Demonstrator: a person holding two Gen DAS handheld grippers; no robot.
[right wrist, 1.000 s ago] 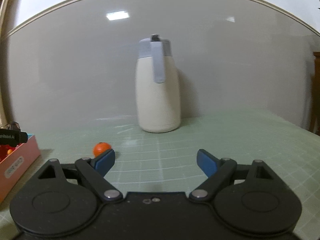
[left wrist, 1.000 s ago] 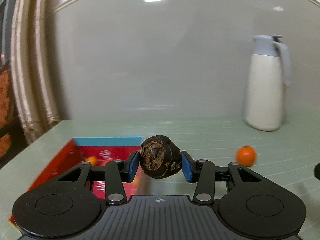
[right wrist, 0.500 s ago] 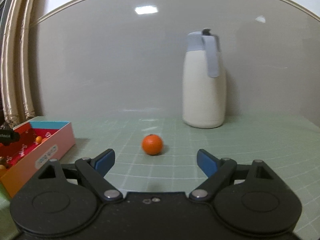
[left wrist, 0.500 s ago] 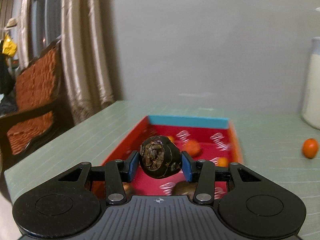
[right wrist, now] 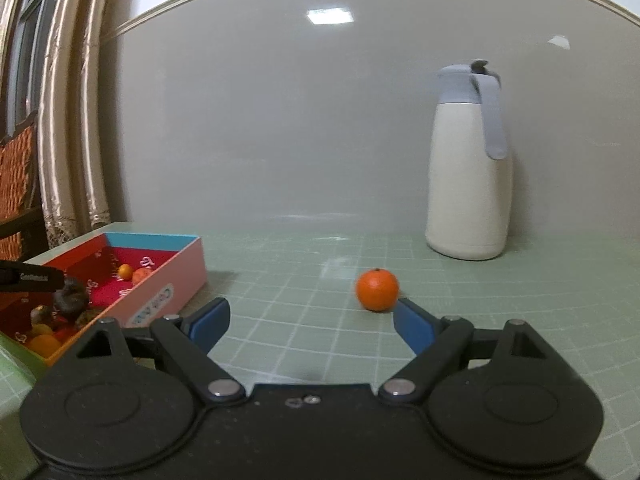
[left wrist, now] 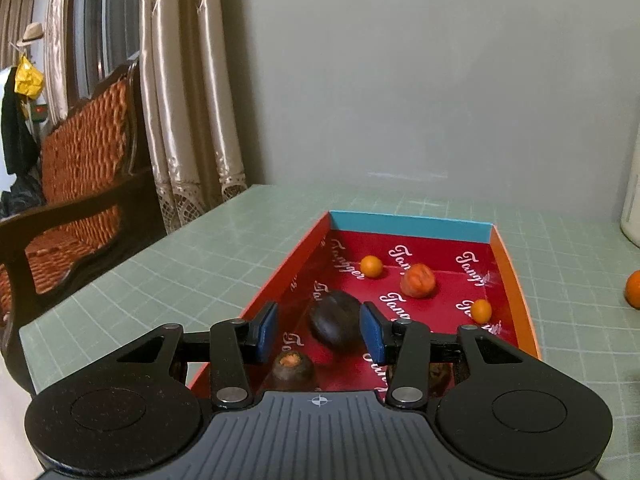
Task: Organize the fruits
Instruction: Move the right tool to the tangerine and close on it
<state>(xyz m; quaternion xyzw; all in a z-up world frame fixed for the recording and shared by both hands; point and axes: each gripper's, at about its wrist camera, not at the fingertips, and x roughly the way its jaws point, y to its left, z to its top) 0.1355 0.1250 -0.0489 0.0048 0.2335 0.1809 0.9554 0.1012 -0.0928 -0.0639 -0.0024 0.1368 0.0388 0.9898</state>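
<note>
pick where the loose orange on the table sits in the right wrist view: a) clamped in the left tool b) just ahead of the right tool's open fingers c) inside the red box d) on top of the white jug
b: the orange rests on the green table just beyond the open right tool, apart from the red box and the white jug.

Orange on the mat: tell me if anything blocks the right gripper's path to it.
Nothing visible does. The orange sits alone on bare green mat, just ahead of the open right gripper; the white jug stands behind.
</note>
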